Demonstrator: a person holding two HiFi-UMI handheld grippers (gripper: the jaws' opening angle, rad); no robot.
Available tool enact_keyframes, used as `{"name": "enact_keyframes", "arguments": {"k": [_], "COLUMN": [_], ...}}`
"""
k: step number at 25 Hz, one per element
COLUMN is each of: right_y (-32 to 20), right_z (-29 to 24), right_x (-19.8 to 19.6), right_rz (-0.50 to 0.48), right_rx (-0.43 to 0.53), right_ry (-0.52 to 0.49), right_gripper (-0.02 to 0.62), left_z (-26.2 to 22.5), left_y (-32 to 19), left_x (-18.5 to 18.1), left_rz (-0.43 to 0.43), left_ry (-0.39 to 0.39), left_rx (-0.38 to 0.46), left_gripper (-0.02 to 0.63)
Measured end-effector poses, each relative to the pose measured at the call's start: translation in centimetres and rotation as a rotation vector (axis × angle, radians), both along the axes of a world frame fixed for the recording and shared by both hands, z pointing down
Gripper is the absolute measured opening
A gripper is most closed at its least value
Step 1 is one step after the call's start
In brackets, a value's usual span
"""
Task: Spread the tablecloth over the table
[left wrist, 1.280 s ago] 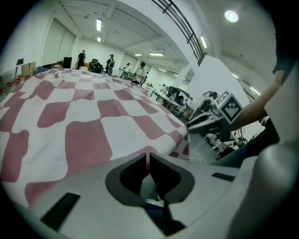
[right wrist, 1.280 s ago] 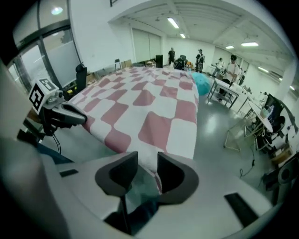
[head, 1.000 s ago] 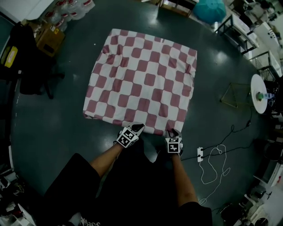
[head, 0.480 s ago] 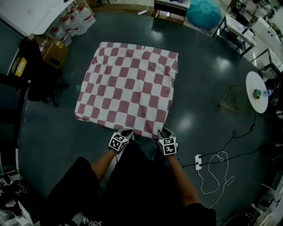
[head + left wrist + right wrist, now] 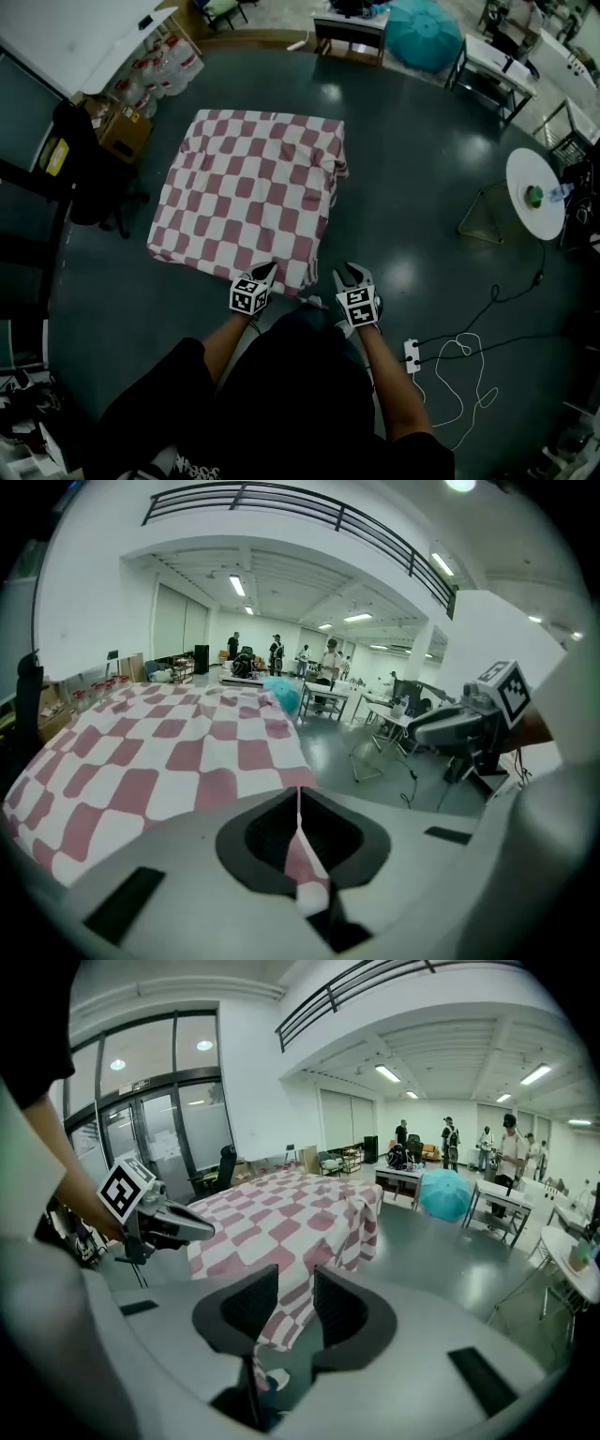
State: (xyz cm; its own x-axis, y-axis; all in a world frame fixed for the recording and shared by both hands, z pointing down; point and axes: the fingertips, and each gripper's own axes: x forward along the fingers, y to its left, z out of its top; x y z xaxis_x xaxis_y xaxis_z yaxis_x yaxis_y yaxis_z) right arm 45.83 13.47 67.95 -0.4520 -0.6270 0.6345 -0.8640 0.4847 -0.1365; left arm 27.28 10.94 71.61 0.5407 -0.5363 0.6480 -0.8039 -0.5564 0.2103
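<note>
Left gripper: your jaws were pressed together on a thin fold of the tablecloth at its near edge.
Right gripper: your jaws stood apart, having just closed a little. A strip of the cloth ran down between them along the left pad, and it did not look squeezed.
Change in grippers: a second earlier both sat on the near edge, the right one at the near right corner. Now both were further right along that edge. The right one stood just past the corner, with only a small tail of cloth leading toward it.
Change in cloth: the far right corner, nearly flat before, now hung down in folds.
Tablecloth look: red-and-white checks, lightly wrinkled, with the right side draping.
Tablecloth place: spread over the table, which it hid entirely, on the dark floor ahead of you.
</note>
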Motion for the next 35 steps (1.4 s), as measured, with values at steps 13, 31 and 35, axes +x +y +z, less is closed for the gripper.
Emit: {"name": "enact_keyframes", "arguments": {"k": [13,31,35], "right_y": [-5.2,-30.5,-36.4], "right_z": [1.9,1.5,2.2], "right_x": [7.3,4.7,3.1], "right_rz": [-0.042,-0.315,-0.395], "right_rx": [-0.034,-0.054,-0.041], "right_ry": [0.060,0.178,0.212], "right_gripper": [0.124,0.118,0.120], "left_z": [2.3,4.1,5.1], "left_y": [-7.1,-20.6,-21.7], "left_x": [9.3,11.1,10.5], "left_rz": [-0.027,-0.164,-0.245], "left_ry": [0.063,0.165,0.176], "left_rx": [-0.031,-0.077,-0.134], "left_gripper": [0.017,0.017,0.017]}}
